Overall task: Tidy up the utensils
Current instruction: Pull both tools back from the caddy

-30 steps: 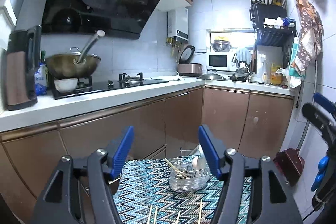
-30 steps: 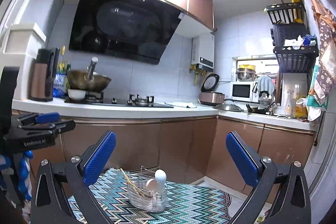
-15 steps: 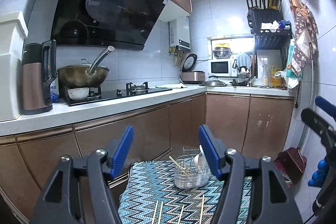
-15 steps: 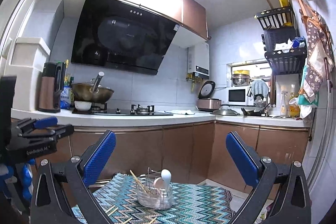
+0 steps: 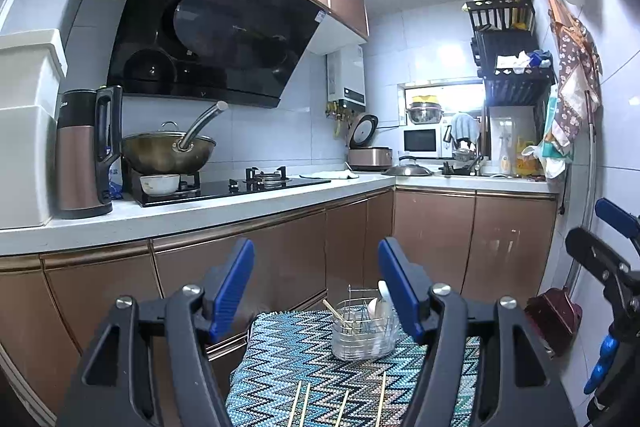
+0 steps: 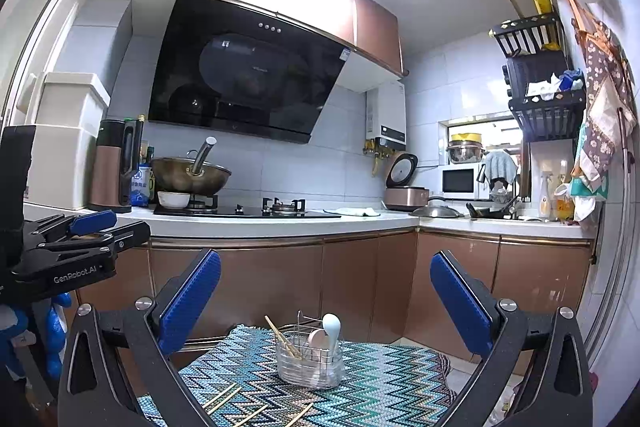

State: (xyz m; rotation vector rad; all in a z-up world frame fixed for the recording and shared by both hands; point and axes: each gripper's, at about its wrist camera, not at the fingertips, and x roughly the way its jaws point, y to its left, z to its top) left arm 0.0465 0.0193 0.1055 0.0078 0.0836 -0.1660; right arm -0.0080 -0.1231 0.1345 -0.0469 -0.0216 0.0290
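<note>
Both cameras had tilted upward, so I saw more ceiling. Low in frame, four thin wooden chopsticks (image 5: 340,401) lay on the zigzag woven mat (image 5: 288,359) before one clear caddy (image 5: 362,333). My left gripper (image 5: 316,287) and right gripper (image 6: 324,303) gaped, empty.

loose chopsticks (image 5: 340,405) cut off by bottom edge, spoon (image 5: 383,301) partly hidden

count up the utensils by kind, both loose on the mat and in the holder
Loose chopsticks on the zigzag mat: 4 in the left wrist view
Chopsticks in holder: at least 2, exact number unclear
Spoons in the wire holder: 2
Total: at least 8
</note>
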